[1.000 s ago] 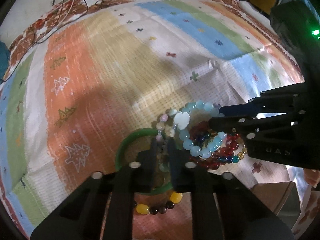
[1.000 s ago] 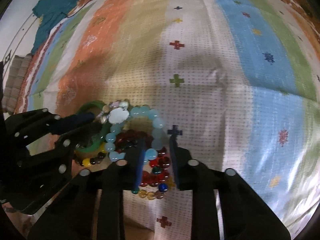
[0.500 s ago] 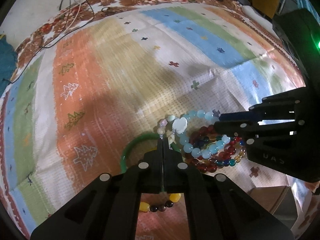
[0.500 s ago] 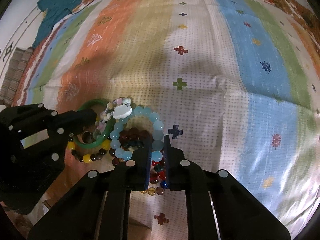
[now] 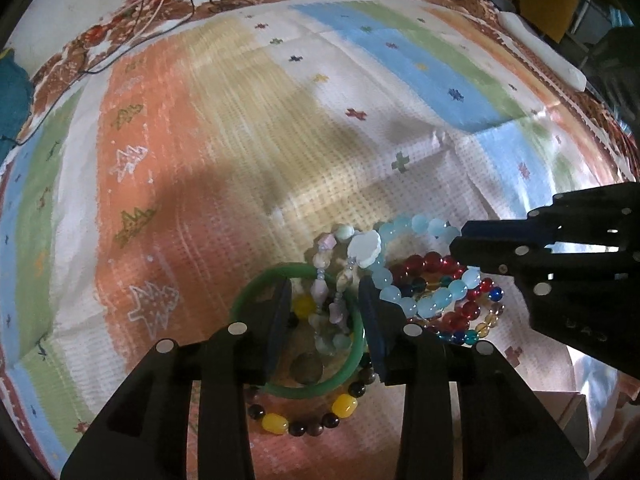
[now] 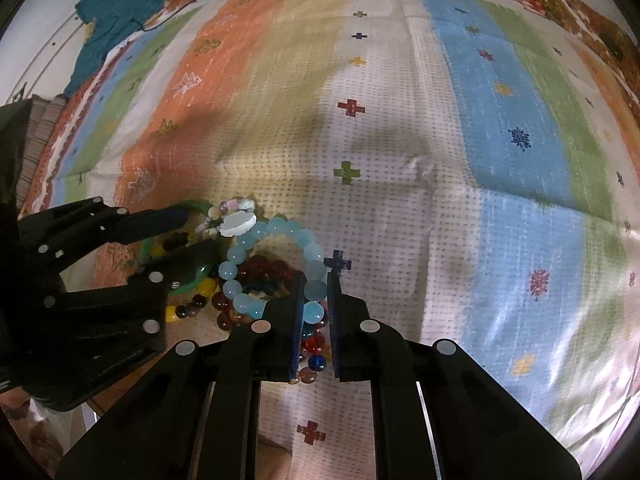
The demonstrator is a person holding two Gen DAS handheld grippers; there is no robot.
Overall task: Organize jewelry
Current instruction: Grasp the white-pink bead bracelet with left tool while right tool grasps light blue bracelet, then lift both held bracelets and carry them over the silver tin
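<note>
The left gripper (image 5: 325,300) stood with its jaws spread apart over the heap of jewelry. Between them lay the pale pastel bead strand (image 5: 326,280) and the far arc of the green bangle (image 5: 352,364), with neither finger pressing on them. Under the bangle, just nearer than the left jaws, lay the yellow-and-brown bead bracelet (image 5: 304,426).

The right gripper (image 6: 316,292) was clamped on the light blue bead bracelet (image 6: 236,258); one blue bead sat pinched between its two fingers, and the rest of the loop curved away to the left of the jaws. The white flower charm (image 6: 239,222) rested at the far left of that loop, close to the left gripper's tips. Beneath the blue loop, and directly below the right jaws, lay the red bead bracelet (image 6: 264,270) and the multicolor bead bracelet (image 6: 314,354), tangled together.

The whole heap rested on the striped cloth (image 6: 400,140). A teal garment (image 6: 116,12) lay well beyond, to the far left of the right gripper.
</note>
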